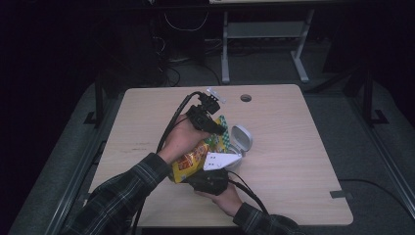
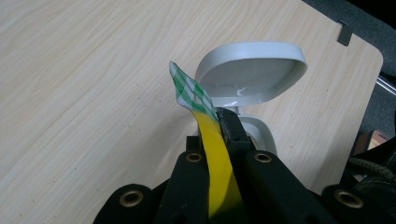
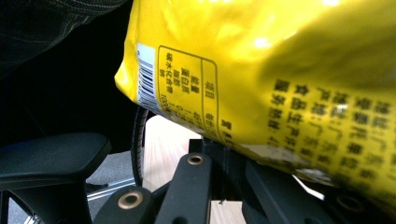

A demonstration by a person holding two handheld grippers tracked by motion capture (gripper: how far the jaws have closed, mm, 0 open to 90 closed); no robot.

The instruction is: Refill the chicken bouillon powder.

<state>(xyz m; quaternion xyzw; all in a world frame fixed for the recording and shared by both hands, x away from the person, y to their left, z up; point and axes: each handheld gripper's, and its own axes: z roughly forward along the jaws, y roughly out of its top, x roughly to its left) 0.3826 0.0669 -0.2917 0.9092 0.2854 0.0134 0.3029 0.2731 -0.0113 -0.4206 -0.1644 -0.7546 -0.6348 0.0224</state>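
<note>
on the yellow snack bag [image 3: 261, 60], a barcode [image 3: 148, 79] beside blurred chinese print.

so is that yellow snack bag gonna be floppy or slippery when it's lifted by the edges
Probably floppy: the yellow snack bag curls where the left tool pinches its checked top edge. Likely light and puffy, bulging above the right tool. Its glossy film may slip.

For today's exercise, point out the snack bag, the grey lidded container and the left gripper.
snack bag [image 3: 261, 60]: right gripper view, its yellow printed back.
grey lidded container [image 2: 247, 74]: left gripper view, inside of its raised lid.
left gripper [image 1: 209, 117]: high view, at its jaw tips.
</note>
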